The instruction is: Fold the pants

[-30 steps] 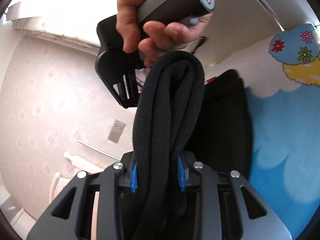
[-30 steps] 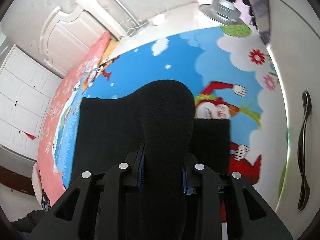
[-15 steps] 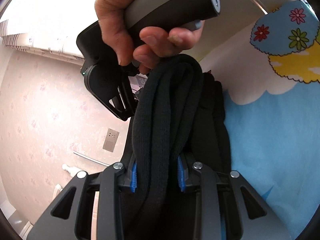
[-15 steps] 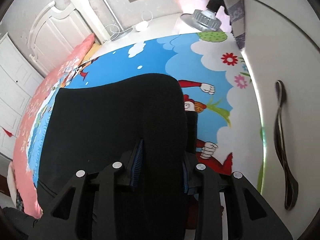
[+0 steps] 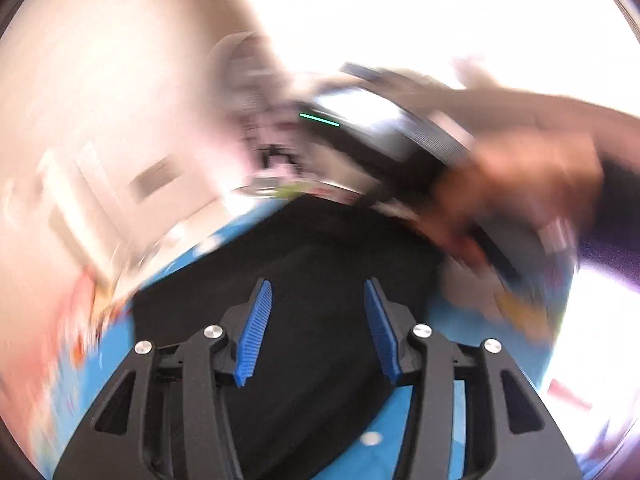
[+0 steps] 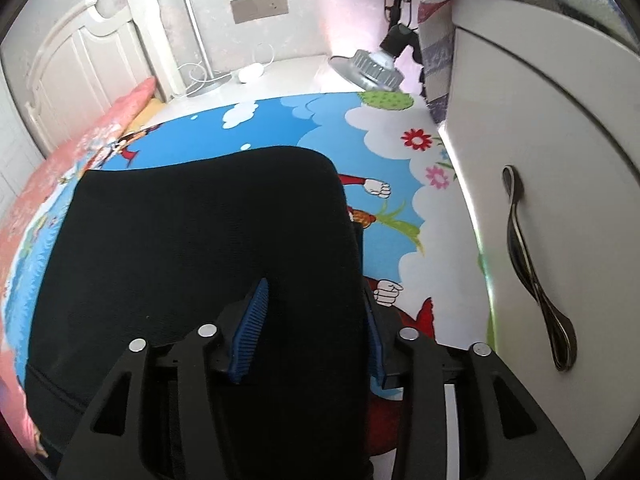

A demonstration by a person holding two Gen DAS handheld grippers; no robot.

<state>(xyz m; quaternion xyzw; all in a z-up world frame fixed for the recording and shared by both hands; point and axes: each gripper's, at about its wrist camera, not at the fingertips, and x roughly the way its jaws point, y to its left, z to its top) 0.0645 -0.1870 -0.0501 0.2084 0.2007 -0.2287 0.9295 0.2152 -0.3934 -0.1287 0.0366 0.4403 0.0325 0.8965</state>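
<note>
**Two tools spread over the folded pants**

Two tools, both with jaws that have just been opening. In the left wrist view the left tool (image 5: pixel 316 328) stands spread, its blue pads (image 5: pixel 256 332) apart with open air between them; nothing is pinched. Below and beyond it the black pants (image 5: pixel 304 264) lie flat on the blue cartoon cloth (image 5: pixel 444 320). This view is badly smeared, so little else reads clearly. Further off, to the right, a hand (image 5: pixel 516 184) grips the handle of the right tool, which is a dark blur there. The far wall is a pale wash.

The right wrist view is sharp and shows what the other cannot. The right tool (image 6: pixel 316 320) is parted too. The pants (image 6: pixel 200 248) still run between its pads (image 6: pixel 252 328), and the fabric's edge covers most of the right pad. Whether the pads still press on the fabric I cannot tell. The folded stack spreads ahead and to the left over the cloth (image 6: pixel 352 120), printed with clouds and flowers. To the right stands a white cabinet (image 6: pixel 560 128) with a dark handle (image 6: pixel 536 272). Beyond the cloth lie a silver lamp (image 6: pixel 368 68), a white headboard (image 6: pixel 80 64) and a wall socket (image 6: pixel 260 5).
</note>
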